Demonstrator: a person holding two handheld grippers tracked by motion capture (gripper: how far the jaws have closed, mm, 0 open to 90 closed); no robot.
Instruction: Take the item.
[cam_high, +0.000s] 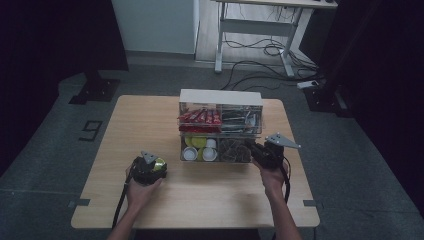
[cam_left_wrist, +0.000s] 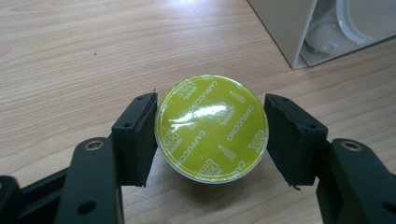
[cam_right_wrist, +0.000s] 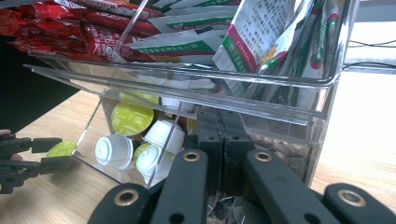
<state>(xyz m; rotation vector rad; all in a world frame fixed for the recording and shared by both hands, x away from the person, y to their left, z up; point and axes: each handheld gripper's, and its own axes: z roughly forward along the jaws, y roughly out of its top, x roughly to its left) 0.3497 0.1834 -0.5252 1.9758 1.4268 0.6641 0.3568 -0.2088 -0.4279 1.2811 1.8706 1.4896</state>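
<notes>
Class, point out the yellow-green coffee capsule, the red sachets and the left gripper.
yellow-green coffee capsule (cam_left_wrist: 212, 127), left gripper view, middle of its foil lid.
red sachets (cam_high: 200, 117), high view, middle of the bundle.
left gripper (cam_left_wrist: 210, 133), left gripper view, midway between its fingers.

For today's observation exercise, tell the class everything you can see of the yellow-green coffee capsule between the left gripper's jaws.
The capsule is round, with a glossy yellow-green foil lid printed "CAPPUCCINO" in white and a pale rim. It sits lid-up on the wooden table, between the jaws of the left gripper. Both jaws stand close against its sides, though firm contact cannot be told. The clear organizer stands to its right in the high view.
</notes>
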